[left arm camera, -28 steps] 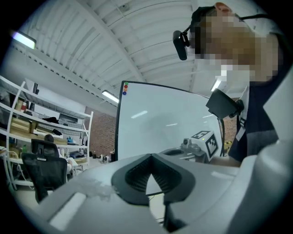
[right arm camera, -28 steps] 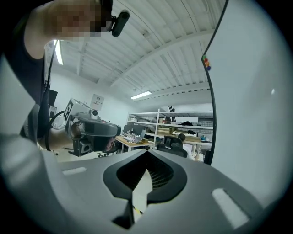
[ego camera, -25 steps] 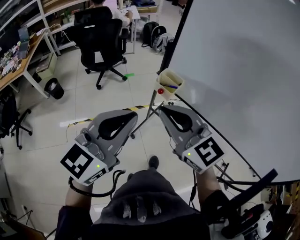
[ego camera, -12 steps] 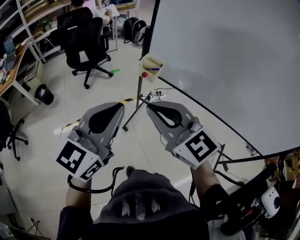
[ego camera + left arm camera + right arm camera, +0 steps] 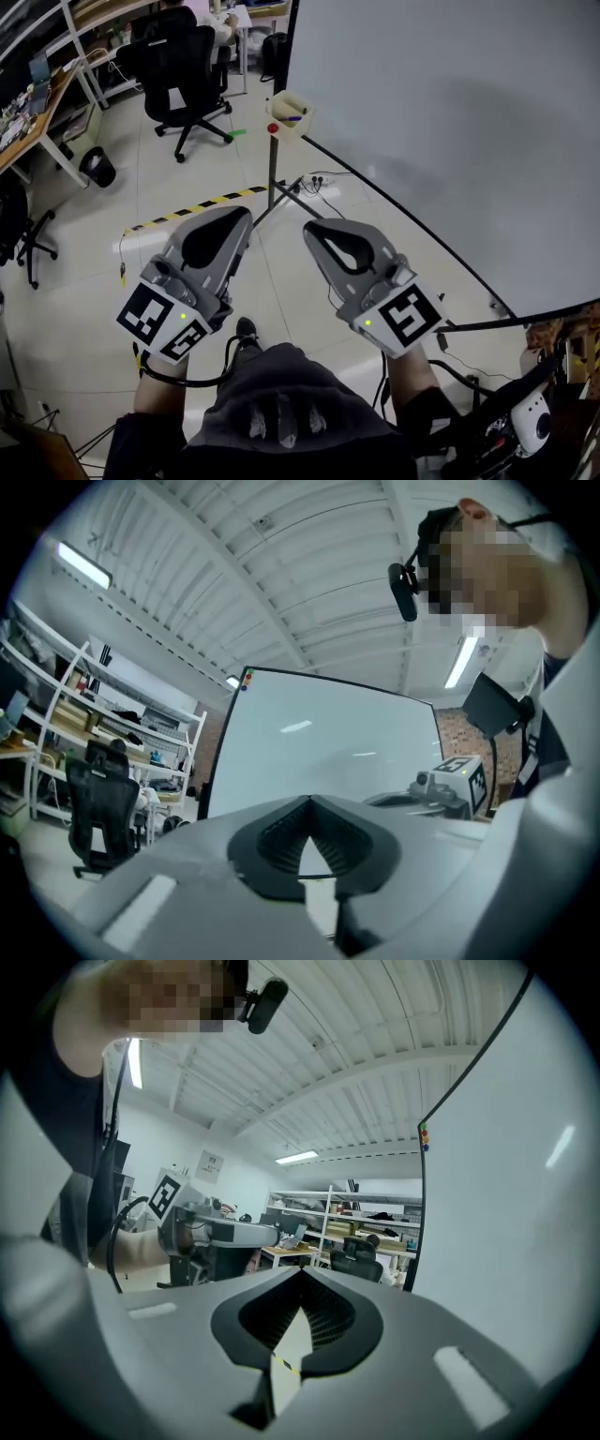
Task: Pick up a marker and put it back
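Observation:
A cream marker holder hangs at the lower left corner of the whiteboard, on top of its stand. A purple marker lies in it, and a red round thing shows at its front. My left gripper and right gripper are held side by side above the floor, well short of the holder. Both are shut with nothing between the jaws. In the left gripper view the left gripper points at the whiteboard. The right gripper points past the board's edge toward shelves.
A black office chair and a seated person stand at the back left by a desk. A black bin sits on the floor. Yellow-black tape, the stand's legs and cables cross the floor ahead.
The marker holder has shifted up and left in the head view, farther from the grippers. Both grippers stay shut and side by side.

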